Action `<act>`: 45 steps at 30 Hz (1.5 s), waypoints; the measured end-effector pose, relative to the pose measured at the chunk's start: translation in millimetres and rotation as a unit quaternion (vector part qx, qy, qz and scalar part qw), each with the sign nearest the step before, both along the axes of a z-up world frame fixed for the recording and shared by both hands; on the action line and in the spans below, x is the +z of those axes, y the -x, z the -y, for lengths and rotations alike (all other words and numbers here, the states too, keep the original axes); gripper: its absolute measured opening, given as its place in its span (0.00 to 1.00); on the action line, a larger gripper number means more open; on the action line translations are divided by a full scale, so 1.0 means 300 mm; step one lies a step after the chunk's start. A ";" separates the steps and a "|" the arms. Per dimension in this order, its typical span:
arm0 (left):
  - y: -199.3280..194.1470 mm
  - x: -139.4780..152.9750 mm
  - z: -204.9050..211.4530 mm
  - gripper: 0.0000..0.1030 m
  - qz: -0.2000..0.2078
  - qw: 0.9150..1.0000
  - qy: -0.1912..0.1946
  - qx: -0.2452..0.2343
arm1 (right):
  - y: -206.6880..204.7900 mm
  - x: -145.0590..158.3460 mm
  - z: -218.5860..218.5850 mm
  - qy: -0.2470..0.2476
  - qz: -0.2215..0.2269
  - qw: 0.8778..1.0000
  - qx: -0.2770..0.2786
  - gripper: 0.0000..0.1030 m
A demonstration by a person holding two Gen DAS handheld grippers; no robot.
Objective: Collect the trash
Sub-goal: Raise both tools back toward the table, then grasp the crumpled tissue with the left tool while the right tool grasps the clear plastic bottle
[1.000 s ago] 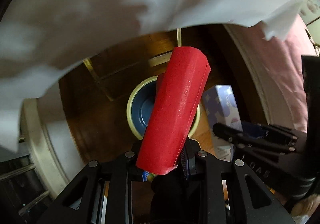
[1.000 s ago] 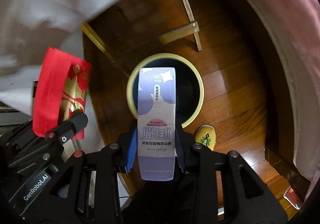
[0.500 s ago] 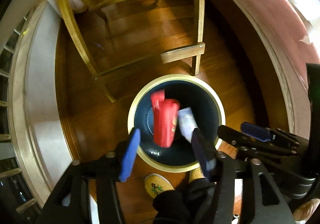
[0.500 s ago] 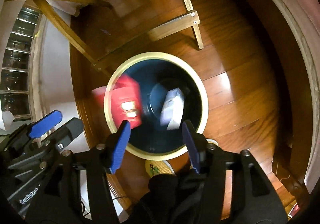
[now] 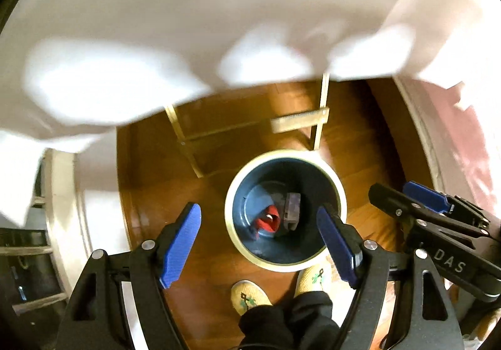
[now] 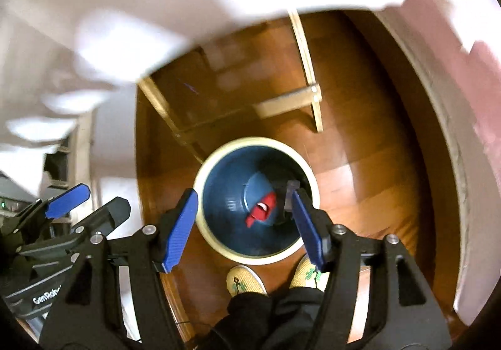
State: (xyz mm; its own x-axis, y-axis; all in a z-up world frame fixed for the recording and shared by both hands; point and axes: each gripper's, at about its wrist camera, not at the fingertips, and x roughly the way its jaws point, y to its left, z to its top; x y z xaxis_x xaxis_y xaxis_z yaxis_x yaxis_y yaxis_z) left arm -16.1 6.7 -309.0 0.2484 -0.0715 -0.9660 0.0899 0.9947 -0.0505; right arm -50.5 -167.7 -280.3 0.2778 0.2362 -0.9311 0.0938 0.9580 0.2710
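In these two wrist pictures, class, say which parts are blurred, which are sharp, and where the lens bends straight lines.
Left wrist view: the white cloth overhead is smeared, while the left claw is crisp. Right wrist view: cloth and floorboards are soft, the bin rim fairly clear. Both views: the fisheye bows the wall edge at the right into a curve.

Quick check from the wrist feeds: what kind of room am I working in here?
Most likely a lived-in home room: polished wooden floor, a wooden furniture frame, a small round waste bin and the person's patterned slippers.
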 end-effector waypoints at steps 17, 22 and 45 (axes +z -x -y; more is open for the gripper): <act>0.067 0.899 -0.029 0.71 0.120 0.990 -0.036 0.065 | 0.010 0.838 -0.039 -0.016 0.086 0.987 0.132 0.61; 0.032 1.089 -0.025 0.66 0.156 0.983 -0.032 0.091 | -0.042 1.043 -0.037 -0.014 0.140 0.978 0.153 0.61; -0.557 1.072 -0.393 0.66 0.089 0.978 0.052 0.180 | -0.616 1.094 -0.184 -0.054 0.130 0.983 0.119 0.60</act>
